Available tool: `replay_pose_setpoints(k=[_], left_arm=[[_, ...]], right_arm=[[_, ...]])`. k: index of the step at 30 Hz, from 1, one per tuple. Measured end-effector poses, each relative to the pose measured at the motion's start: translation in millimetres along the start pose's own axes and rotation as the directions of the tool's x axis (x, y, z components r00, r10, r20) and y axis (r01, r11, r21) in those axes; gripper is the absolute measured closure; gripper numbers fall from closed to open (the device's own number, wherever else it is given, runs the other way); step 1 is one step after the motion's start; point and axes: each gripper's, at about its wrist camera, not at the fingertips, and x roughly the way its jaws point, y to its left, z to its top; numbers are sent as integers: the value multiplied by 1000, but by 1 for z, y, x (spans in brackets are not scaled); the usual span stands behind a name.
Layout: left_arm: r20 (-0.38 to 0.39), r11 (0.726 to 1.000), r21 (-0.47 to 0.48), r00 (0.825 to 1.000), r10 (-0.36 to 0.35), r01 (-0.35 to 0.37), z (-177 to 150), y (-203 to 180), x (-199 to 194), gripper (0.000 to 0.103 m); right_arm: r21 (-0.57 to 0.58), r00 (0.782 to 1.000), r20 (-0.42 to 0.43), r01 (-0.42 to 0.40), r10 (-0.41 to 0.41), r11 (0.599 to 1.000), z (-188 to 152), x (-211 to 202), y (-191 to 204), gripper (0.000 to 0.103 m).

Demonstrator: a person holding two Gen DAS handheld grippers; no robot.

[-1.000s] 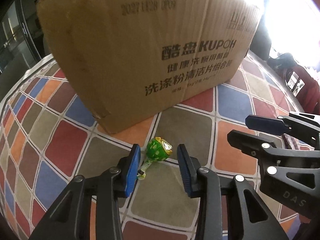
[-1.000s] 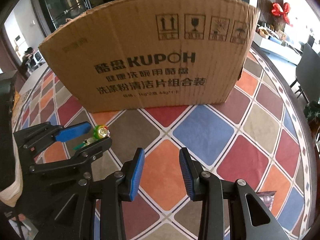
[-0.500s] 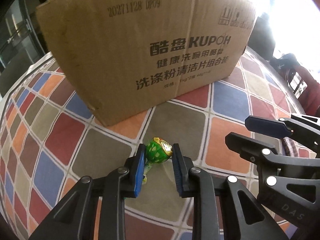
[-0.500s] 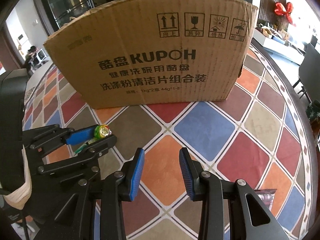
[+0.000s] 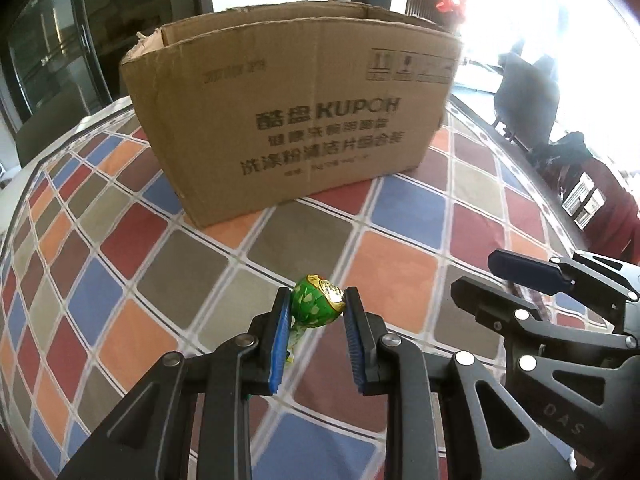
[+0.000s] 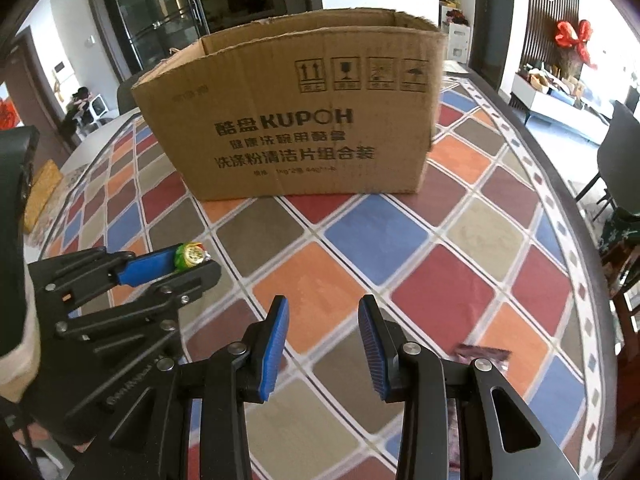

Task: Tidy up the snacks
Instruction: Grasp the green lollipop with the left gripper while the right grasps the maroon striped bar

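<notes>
Pinching a green foil-wrapped lollipop between my left gripper's blue pads, I held it clear of the checked tablecloth, its stick trailing down behind the left pad. My right gripper stood part open with nothing between its fingers, low in its own frame and at the right edge of the left view. Beyond both, at centre top, an open cardboard box marked KUPOH sat on the table. A dark snack packet lay at lower right.
</notes>
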Motion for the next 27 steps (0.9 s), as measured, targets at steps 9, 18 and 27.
replay_pose_setpoints(k=[9,18,27], left_arm=[[-15,999,-5,999,-36,36,-14,-42,-8,76],[-26,995,-53,996,-87,85,-15,-68,-6,76],[-36,996,-52,996,-77,75,-17,-83,2,76]], right_arm=[[35,1000,-9,6,-6,999,-24,-17,-33,66],[69,999,-5,37,-37,997,-37,-24,-60,59],[106,996,-48,77,-72,991,-49,-12,-81,59]])
